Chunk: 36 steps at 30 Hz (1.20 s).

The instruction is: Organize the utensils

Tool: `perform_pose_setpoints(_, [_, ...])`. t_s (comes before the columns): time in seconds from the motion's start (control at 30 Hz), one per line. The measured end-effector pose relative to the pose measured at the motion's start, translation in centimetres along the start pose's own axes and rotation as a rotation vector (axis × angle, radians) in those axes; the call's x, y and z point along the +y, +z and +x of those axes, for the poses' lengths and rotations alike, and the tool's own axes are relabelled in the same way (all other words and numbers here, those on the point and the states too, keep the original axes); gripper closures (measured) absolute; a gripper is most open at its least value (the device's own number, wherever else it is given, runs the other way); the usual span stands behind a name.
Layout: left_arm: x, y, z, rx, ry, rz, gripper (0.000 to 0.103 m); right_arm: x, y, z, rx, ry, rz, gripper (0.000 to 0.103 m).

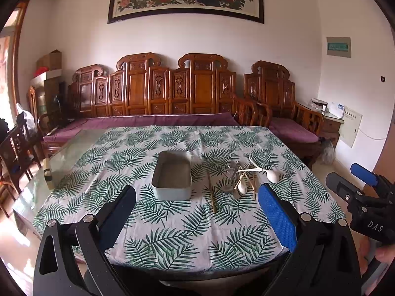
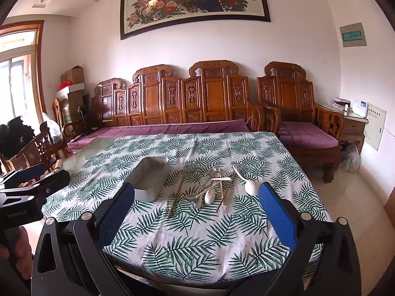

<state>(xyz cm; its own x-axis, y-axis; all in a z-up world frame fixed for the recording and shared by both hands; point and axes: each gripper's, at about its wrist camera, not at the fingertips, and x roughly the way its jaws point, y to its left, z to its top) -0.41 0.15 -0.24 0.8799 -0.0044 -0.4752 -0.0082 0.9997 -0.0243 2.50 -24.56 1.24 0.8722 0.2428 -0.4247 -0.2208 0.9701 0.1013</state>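
An empty grey rectangular tin [image 1: 172, 175] [image 2: 149, 178] sits mid-table on the fern-print cloth. Right of it lies a heap of utensils [image 1: 243, 176] [image 2: 213, 188]: white ceramic spoons, metal spoons and crossed wooden chopsticks. One white spoon [image 1: 270, 174] [image 2: 249, 185] lies at the heap's right end, and a single chopstick [image 1: 211, 194] [image 2: 175, 197] rests between tin and heap. My left gripper [image 1: 197, 197] hangs open above the near table edge, nothing between its fingers. My right gripper [image 2: 197, 197] is also open and empty, and shows at the right edge of the left wrist view [image 1: 355, 180].
The table [image 1: 172, 234] is covered by the cloth, with bare glass at its left end [image 1: 69, 153]. A carved wooden sofa [image 1: 172, 91] with purple cushions stands behind it, an armchair [image 2: 296, 113] at right, wooden chairs at far left. A hand [image 1: 385, 254] holds the right gripper's handle.
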Motion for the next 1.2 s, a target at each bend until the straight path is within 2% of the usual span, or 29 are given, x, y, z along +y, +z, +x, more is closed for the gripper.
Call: perform_pose_setpoints(1.2, [-0.07,-0.05,-0.07,-0.008,0.006,-0.001,0.007,-0.17,0.34,0.03,-0.001,-0.001,-0.002,0.002])
